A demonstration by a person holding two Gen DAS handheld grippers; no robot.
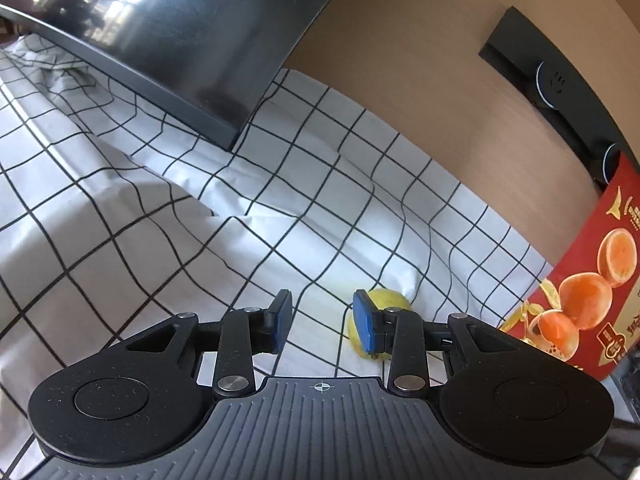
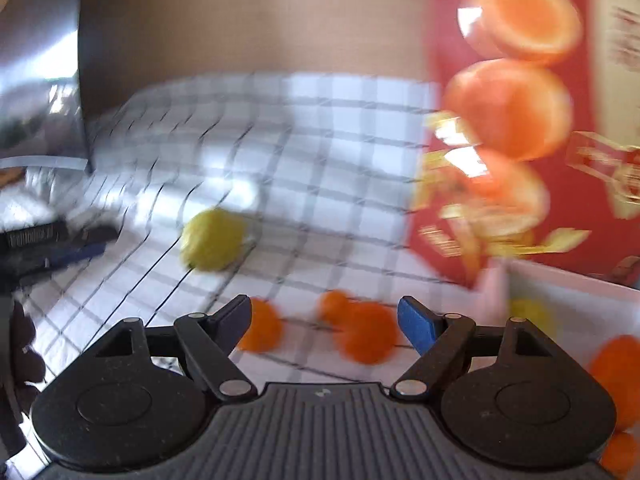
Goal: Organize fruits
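Our left gripper (image 1: 322, 322) gapes empty beside the lemon (image 1: 380, 322); right gripper (image 2: 324, 326), wide, empty, frames oranges (image 2: 366, 336) for boxing.

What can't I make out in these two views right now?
- Left wrist: the round yellow-green fruit is half hidden behind the left gripper's blue-padded fingers.
- Right wrist: motion blur smears the small orange fruits; their count is unclear.
- Right wrist: the white tray is cut off by the frame edge.
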